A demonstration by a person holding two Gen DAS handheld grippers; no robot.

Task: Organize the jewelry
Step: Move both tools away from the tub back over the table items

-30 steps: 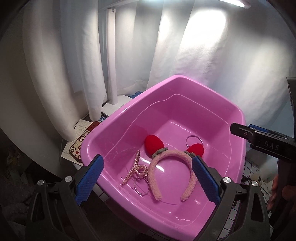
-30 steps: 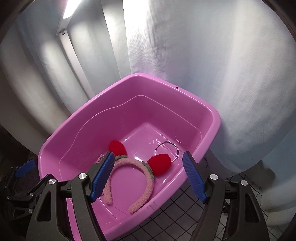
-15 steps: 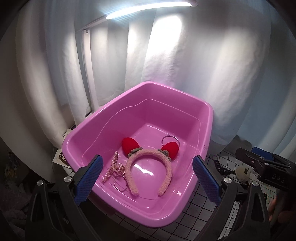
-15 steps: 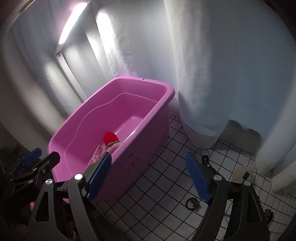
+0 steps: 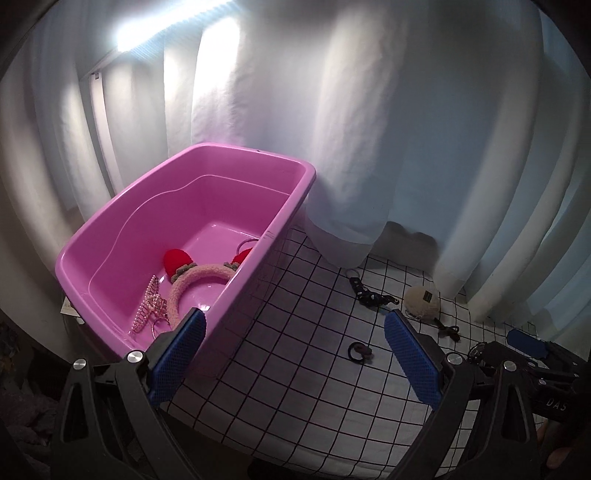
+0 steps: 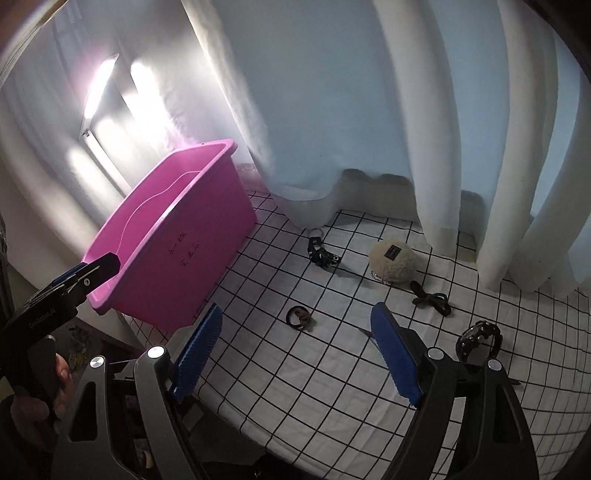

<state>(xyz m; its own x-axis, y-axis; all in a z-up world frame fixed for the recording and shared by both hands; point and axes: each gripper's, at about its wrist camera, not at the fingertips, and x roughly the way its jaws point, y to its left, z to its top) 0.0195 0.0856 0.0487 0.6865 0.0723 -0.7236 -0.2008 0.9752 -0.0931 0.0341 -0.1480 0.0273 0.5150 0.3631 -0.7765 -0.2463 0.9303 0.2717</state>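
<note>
My left gripper (image 5: 295, 332) is open and empty above the checked cloth (image 5: 303, 387), just right of the pink tub (image 5: 295, 206). In the tub lie a pink headband (image 5: 195, 277) with red strawberries, a pearl clip (image 5: 147, 302) and metal rings. My right gripper (image 6: 295, 325) is also open, nothing between its blue pads, hovering near a black hair tie (image 6: 299, 317). Further back on the cloth lie a black chain with a ring (image 6: 321, 254), a cream pom-pom (image 6: 391, 260), a black bow (image 6: 432, 299) and a black bracelet (image 6: 478, 338).
White curtains (image 6: 369, 129) hang close behind the cloth and the tub. A bright lamp bar (image 5: 166, 33) glows at the upper left. A hand (image 6: 40, 387) holds the left gripper's handle at the left edge of the right wrist view.
Both grippers have swung right, from over the tub to over the checked cloth. The tub now sits at the left of both views and the loose pieces on the cloth have come into sight.
</note>
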